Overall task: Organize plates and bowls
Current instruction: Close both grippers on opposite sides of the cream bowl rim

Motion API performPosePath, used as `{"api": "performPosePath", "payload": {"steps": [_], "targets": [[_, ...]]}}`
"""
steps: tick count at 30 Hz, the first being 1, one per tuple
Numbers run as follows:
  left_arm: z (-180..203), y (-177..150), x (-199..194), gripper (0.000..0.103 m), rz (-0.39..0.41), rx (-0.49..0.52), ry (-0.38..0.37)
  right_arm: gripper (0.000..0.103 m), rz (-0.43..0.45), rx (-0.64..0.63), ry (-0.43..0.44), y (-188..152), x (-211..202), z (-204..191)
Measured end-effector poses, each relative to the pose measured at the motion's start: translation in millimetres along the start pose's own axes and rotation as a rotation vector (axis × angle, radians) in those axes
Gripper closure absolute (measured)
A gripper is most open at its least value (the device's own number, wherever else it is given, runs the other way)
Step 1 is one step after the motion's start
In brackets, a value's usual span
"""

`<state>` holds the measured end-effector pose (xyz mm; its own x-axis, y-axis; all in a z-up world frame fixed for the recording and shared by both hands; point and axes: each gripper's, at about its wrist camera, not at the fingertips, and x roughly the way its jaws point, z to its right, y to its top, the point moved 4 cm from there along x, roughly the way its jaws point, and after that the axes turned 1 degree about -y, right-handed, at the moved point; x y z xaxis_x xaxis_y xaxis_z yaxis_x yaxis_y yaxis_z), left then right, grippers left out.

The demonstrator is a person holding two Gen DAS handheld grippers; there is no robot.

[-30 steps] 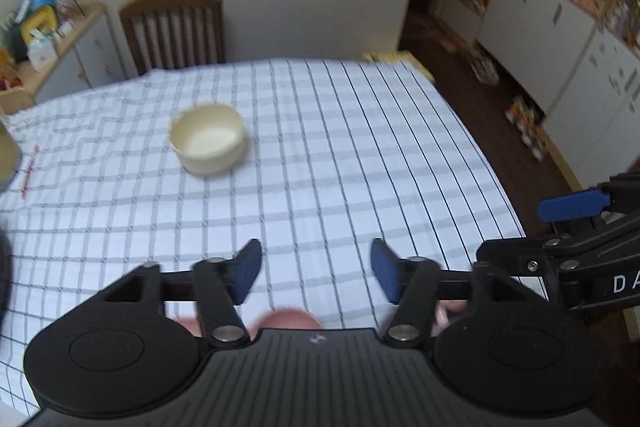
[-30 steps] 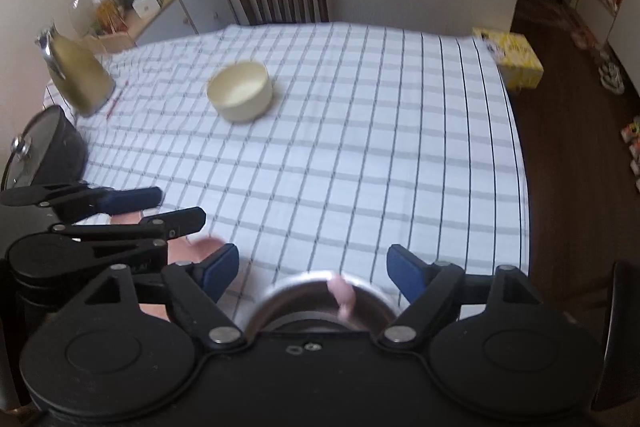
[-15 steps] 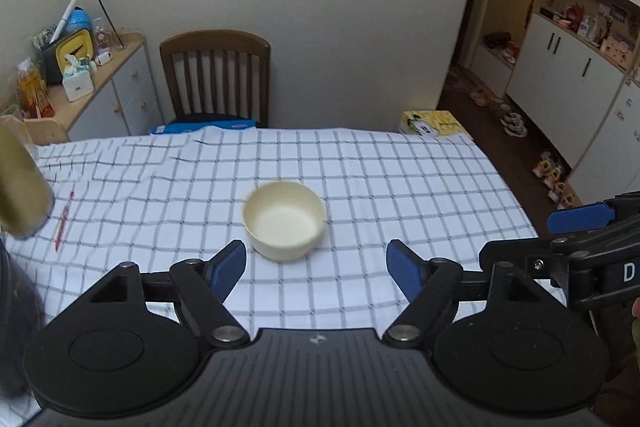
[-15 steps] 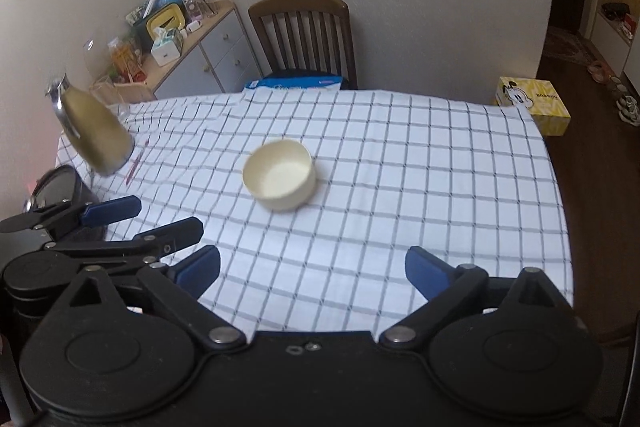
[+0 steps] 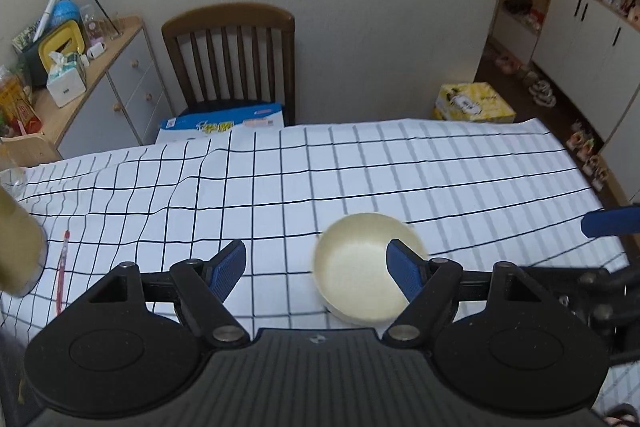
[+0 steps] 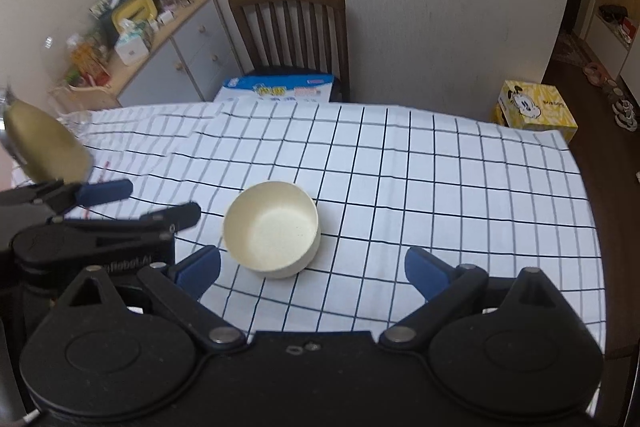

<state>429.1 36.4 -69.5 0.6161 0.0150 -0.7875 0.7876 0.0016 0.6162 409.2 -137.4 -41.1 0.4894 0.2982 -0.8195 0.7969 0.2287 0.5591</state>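
Observation:
A cream bowl (image 5: pixel 362 269) stands upright and empty on the checked tablecloth (image 5: pixel 400 167); it also shows in the right wrist view (image 6: pixel 272 231). My left gripper (image 5: pixel 318 267) is open and empty, its right fingertip (image 5: pixel 404 269) over the bowl's near right rim. My right gripper (image 6: pixel 312 267) is open and empty, just in front of the bowl, which sits toward its left finger. The left gripper appears at the left of the right wrist view (image 6: pixel 104 211).
A wooden chair (image 5: pixel 230 63) stands at the table's far side with a blue-and-white box (image 5: pixel 224 123) on its seat. A gold jug (image 6: pixel 44 147) and a red pen (image 5: pixel 62 271) are at the table's left. A cluttered sideboard (image 5: pixel 80 75) stands left, a yellow box (image 6: pixel 534 109) on the floor.
Both grippers have moved forward toward the bowl, which now sits close to their fingertips. The metal bowl seen a second ago under the right gripper is out of view.

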Motion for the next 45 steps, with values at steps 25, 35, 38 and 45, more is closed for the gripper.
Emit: {"api": "performPosePath", "payload": {"steps": [25,35,38,45], "targets": [[-17.5,-26.8,126.9,0.036,-0.177,-0.050,0.005,0.033,-0.191,0.077,-0.087,-5.7,135.5,-0.4],[-17.5,-31.1,134.9,0.083,-0.238,-0.084,-0.024,0.063,-0.218,0.087,-0.076,-8.4,147.4,-3.7],[-13.7,-32.3,134.2,0.089,-0.254,-0.084,-0.031,0.072,-0.222,0.087,-0.069,-8.7,148.5,-8.1],[-7.8,-34.2,127.0,0.096,-0.274,-0.092,-0.051,0.090,-0.241,0.086,-0.072,-7.0,145.2,-14.9]]}}
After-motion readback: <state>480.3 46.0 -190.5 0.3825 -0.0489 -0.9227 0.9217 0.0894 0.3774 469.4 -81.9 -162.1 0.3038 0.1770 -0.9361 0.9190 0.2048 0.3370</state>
